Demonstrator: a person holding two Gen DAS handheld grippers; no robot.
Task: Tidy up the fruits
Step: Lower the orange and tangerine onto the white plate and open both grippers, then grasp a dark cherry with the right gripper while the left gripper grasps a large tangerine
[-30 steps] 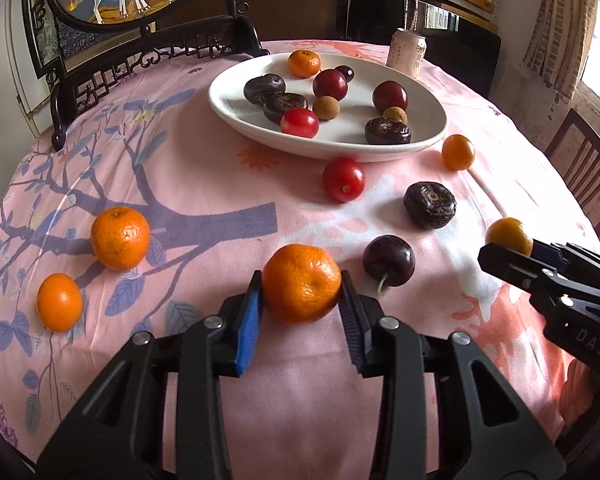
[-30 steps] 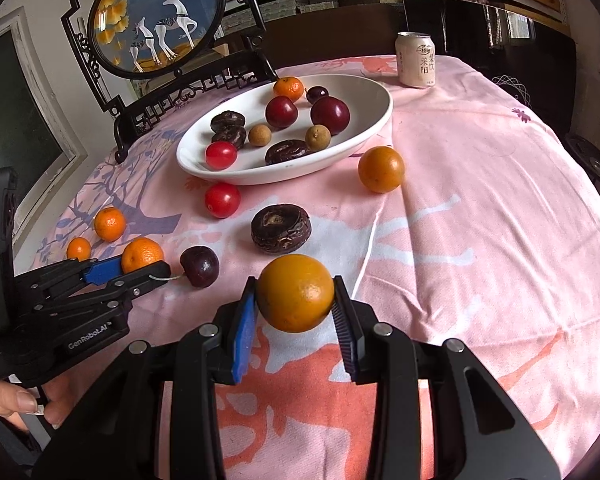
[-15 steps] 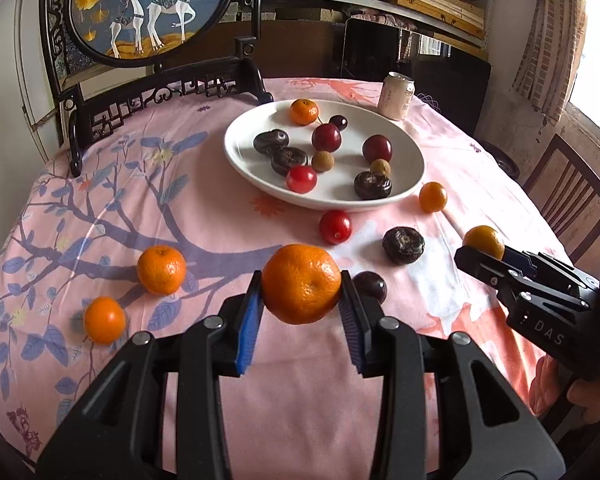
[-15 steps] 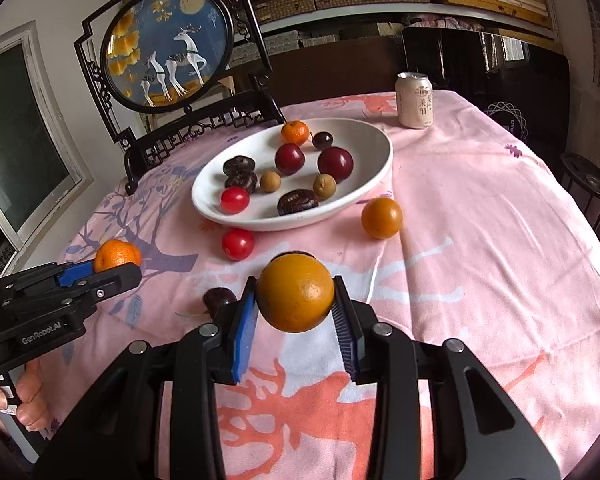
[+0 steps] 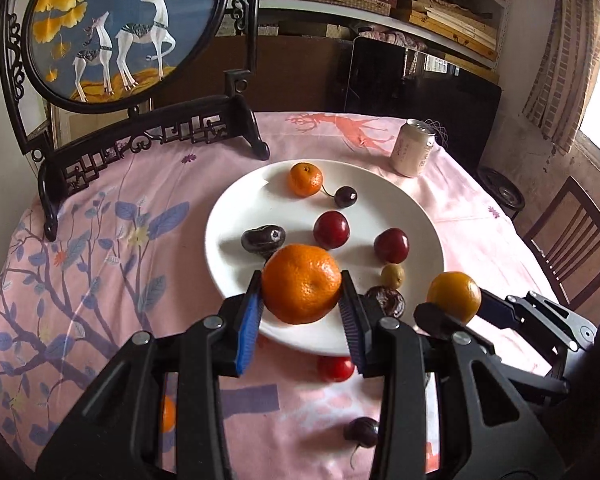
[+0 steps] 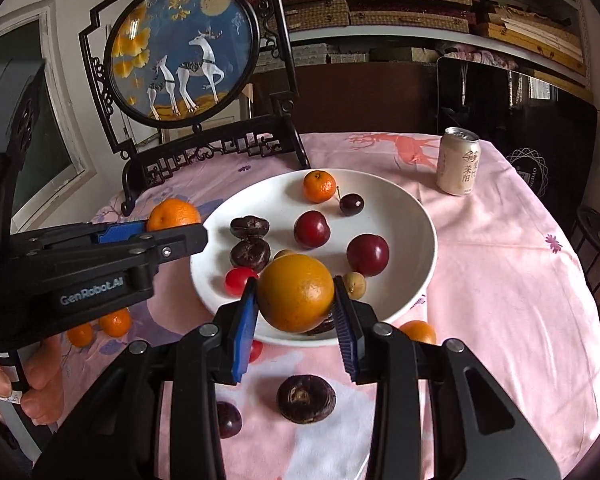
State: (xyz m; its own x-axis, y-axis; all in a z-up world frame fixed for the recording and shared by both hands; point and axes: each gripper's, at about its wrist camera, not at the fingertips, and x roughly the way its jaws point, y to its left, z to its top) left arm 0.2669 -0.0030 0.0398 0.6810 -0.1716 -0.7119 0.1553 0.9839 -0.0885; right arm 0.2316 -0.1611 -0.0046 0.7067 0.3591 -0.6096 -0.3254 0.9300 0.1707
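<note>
- Jaws of the left gripper (image 5: 301, 309) pinch a tangerine (image 5: 301, 289) between the blue pads, which press on its sides, and the fruit hangs clear of the table over the near rim of the white plate (image 5: 236, 208)
- Jaws of the right gripper (image 6: 295, 313) clamp a smooth orange (image 6: 296, 291) the same way, also over the near edge of the plate, above a dark dried fruit (image 6: 324, 326) half hidden under it
- Risk: both fruits are round and gripped only at two narrow strips, so a small loosening or a jolt could let one roll out and off the table
- Risk: the two grippers hang close side by side, near enough that the tools could knock together if both go for the same spot
- Risk: the near half of the plate is crowded; a fruit dropped from height could strike the cherry tomato (image 6: 239, 281) or the small yellow-green fruit (image 6: 354, 285) and send them over the low rim
- Risk: the emptier part lies toward the far side, near the small tangerine (image 5: 306, 179) and the cherry (image 5: 345, 196), and reaching there means passing over the plums (image 5: 331, 229)
- Pose: both tools tilt downward toward the plate from the near side, the left one to the left of the right one; a hand (image 6: 24, 376) shows at the lower left of the right view, wrapped round the left tool's handle
- Loose fruit is left on the pink cloth (image 6: 500, 264), so I judge the job about half done
</note>
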